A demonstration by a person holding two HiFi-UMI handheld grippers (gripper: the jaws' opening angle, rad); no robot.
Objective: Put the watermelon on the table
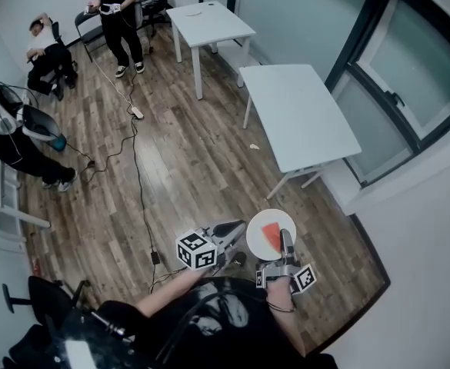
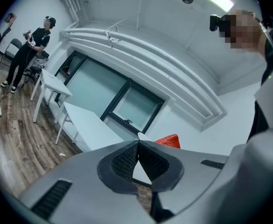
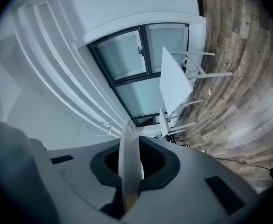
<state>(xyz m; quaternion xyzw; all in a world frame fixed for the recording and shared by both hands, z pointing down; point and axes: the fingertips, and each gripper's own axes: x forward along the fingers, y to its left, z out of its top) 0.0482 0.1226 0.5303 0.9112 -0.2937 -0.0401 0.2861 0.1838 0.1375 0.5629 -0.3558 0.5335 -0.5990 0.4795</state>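
Observation:
A red watermelon slice [image 1: 271, 237] lies on a round white plate [image 1: 261, 223], carried in the air over the wooden floor. My left gripper [image 1: 241, 228] is shut on the plate's left rim. My right gripper [image 1: 286, 238] is shut on its near right rim. In the left gripper view the jaws [image 2: 137, 146] meet on the white plate [image 2: 140, 172], and the watermelon [image 2: 169, 141] shows just beyond them. In the right gripper view the plate [image 3: 129, 164] runs edge-on between the closed jaws [image 3: 129, 139]. The nearest white table [image 1: 298, 114] stands ahead of the plate.
A second white table [image 1: 209, 21] stands farther back. A cable with a power strip [image 1: 137, 112] trails across the wooden floor. One person stands at the back [image 1: 119, 18], another sits [image 1: 48, 52], a third is at the left [image 1: 21, 156]. A window wall [image 1: 409, 75] runs on the right.

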